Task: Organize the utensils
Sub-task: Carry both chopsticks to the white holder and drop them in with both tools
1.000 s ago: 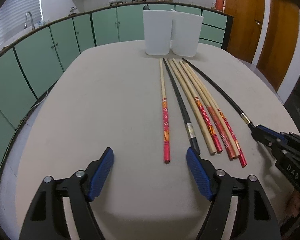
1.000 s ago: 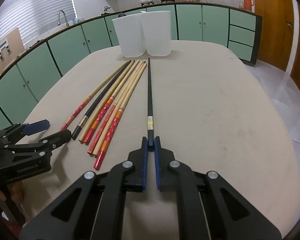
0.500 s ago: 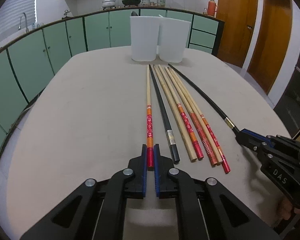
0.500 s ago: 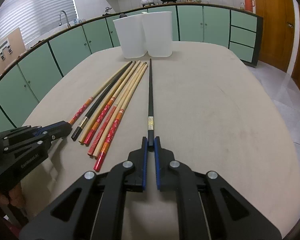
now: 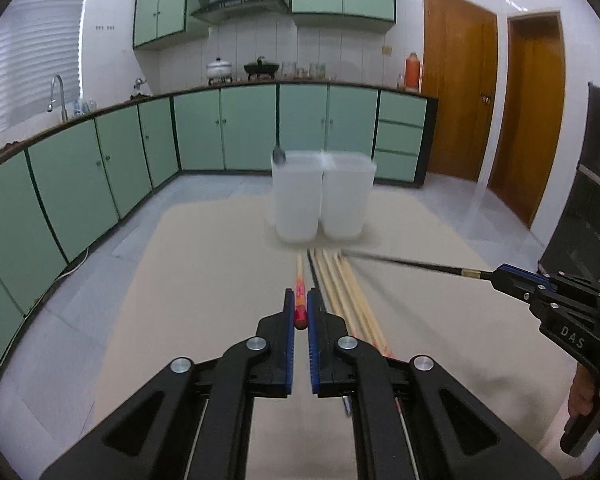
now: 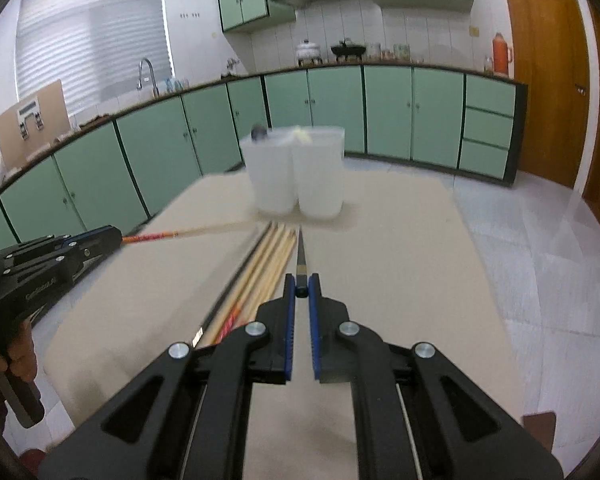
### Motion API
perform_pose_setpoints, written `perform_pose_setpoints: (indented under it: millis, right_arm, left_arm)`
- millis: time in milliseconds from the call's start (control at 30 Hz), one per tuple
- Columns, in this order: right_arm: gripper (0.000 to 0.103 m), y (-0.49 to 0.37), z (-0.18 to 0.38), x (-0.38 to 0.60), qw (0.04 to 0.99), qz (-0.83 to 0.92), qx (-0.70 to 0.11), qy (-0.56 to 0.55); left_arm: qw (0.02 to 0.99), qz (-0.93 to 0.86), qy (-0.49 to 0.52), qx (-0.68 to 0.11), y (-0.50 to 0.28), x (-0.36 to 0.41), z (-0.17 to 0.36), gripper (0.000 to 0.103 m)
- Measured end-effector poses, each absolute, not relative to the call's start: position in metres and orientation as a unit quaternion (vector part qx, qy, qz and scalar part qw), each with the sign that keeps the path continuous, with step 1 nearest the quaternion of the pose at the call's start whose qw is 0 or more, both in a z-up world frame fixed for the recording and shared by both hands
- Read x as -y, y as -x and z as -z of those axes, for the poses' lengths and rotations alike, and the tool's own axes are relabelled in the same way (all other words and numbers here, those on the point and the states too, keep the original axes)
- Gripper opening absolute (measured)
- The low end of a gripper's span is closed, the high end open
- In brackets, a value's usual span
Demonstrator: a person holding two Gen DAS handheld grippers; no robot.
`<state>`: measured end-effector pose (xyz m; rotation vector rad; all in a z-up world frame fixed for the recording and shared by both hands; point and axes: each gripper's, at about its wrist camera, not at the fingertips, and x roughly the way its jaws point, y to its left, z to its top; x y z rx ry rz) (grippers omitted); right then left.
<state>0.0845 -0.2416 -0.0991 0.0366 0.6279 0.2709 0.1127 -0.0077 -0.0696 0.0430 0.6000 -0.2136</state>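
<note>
My left gripper (image 5: 299, 312) is shut on the red end of a red-and-bamboo chopstick (image 5: 299, 280) and holds it lifted, tip toward two white tubs (image 5: 322, 198). My right gripper (image 6: 301, 292) is shut on the end of a black chopstick (image 6: 300, 254), also lifted and pointing at the tubs (image 6: 298, 172). Each gripper shows in the other's view: the right one (image 5: 500, 274) holding the black stick (image 5: 412, 264), the left one (image 6: 116, 234) holding the red stick (image 6: 172, 234). Several chopsticks (image 5: 348, 292) still lie in a row on the beige table (image 5: 204, 280), also seen in the right wrist view (image 6: 264, 260).
The two tubs stand side by side at the table's far end. A dark object (image 5: 279, 155) shows at the left tub's rim. Green kitchen cabinets (image 5: 100, 168) run behind and to the left; wooden doors (image 5: 496, 112) stand at the right.
The left gripper closed on the red-ended chopstick. Both grippers have since lifted their chopsticks off the table and tilted up toward the tubs.
</note>
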Motion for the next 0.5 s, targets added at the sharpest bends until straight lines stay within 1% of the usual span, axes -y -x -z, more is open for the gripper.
perform_pose_setpoints:
  millis: [267,500]
  right_arm:
    - [0.006,-0.107,0.046,0.251,0.950,-0.155,-0.270,-0.025]
    - [0.006,-0.139,0.013,0.253,0.947,-0.176,-0.268,-0.026]
  left_arm:
    - [0.957,0.119,-0.018,-0.263,-0.131,0.013,0.025,0.006]
    - [0.960,0.131,-0.024,-0.244,-0.145,0.019,0.002,0.006]
